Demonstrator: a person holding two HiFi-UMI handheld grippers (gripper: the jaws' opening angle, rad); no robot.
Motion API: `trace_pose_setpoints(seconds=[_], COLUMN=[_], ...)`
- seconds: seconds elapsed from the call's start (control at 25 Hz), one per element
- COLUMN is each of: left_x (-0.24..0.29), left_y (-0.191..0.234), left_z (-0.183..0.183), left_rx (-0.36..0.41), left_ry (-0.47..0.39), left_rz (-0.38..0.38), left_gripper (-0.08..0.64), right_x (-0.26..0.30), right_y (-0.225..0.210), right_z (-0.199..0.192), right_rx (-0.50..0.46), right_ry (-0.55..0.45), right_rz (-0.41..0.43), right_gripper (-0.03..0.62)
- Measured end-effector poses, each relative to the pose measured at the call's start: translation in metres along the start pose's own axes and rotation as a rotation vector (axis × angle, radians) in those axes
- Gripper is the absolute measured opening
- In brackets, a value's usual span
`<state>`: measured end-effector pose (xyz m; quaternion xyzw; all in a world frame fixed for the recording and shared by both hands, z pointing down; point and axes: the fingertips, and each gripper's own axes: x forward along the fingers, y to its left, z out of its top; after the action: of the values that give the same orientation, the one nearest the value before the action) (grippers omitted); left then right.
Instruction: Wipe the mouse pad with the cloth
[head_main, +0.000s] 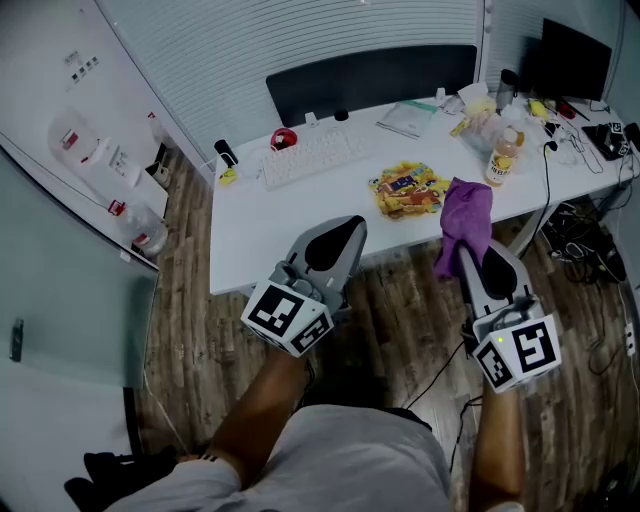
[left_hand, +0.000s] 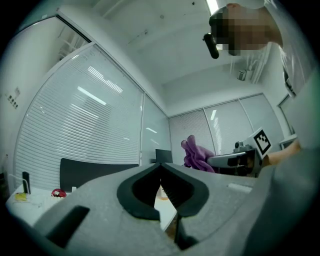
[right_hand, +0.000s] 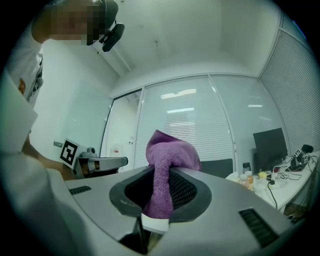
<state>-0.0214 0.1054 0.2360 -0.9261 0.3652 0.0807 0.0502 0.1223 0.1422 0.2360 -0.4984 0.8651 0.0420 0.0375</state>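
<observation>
Purple cloth (head_main: 464, 222) hangs bunched from the right gripper (head_main: 468, 250) in the head view. What I take for the mouse pad (head_main: 407, 190), a yellow printed sheet, lies flat on the white desk (head_main: 260, 225) just ahead and slightly left, long axis crosswise, nearer this gripper than the left gripper (head_main: 345, 228). Left gripper view: jaw tips together, nothing between. Right gripper view: jaws clamped on the cloth's fold

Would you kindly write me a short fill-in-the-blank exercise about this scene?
The colour of the cloth clamped in the right gripper is ___.
The left gripper is shut and holds ___.
The keyboard lies on a ___ desk.
Missing words: purple; nothing; white.
</observation>
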Motion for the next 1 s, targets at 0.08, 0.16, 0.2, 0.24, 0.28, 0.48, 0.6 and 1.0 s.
trace_pose_setpoints(seconds=[0.08, 0.16, 0.2, 0.24, 0.28, 0.48, 0.6, 1.0], left_x=[0.004, 0.007, 0.009, 0.011, 0.013, 0.03, 0.043, 0.087], left_y=[0.003, 0.008, 0.01, 0.013, 0.016, 0.036, 0.052, 0.108], left_z=[0.0, -0.002, -0.004, -0.006, -0.009, -0.026, -0.033, -0.06], left_rx=[0.002, 0.002, 0.001, 0.001, 0.002, -0.005, -0.01, -0.008], left_ry=[-0.001, 0.0, 0.001, 0.002, 0.004, 0.018, 0.025, 0.068], left_rz=[0.007, 0.014, 0.016, 0.017, 0.017, 0.019, 0.02, 0.012], left_gripper=[0.014, 0.014, 0.014, 0.014, 0.014, 0.014, 0.014, 0.014], right_x=[0.004, 0.009, 0.012, 0.015, 0.018, 0.04, 0.057, 0.119], right_y=[-0.003, -0.005, -0.007, -0.009, -0.011, -0.024, -0.035, -0.069], right_z=[-0.001, -0.003, -0.004, -0.005, -0.006, -0.011, -0.016, -0.036], right_rx=[-0.001, -0.004, -0.006, -0.008, -0.011, -0.028, -0.036, -0.032], right_ry=[0.002, 0.008, 0.012, 0.015, 0.018, 0.036, 0.05, 0.094], right_rz=[0.008, 0.015, 0.017, 0.019, 0.02, 0.024, 0.025, 0.015], right_gripper=[0.069, 0.069, 0.069, 0.069, 0.069, 0.069, 0.069, 0.069])
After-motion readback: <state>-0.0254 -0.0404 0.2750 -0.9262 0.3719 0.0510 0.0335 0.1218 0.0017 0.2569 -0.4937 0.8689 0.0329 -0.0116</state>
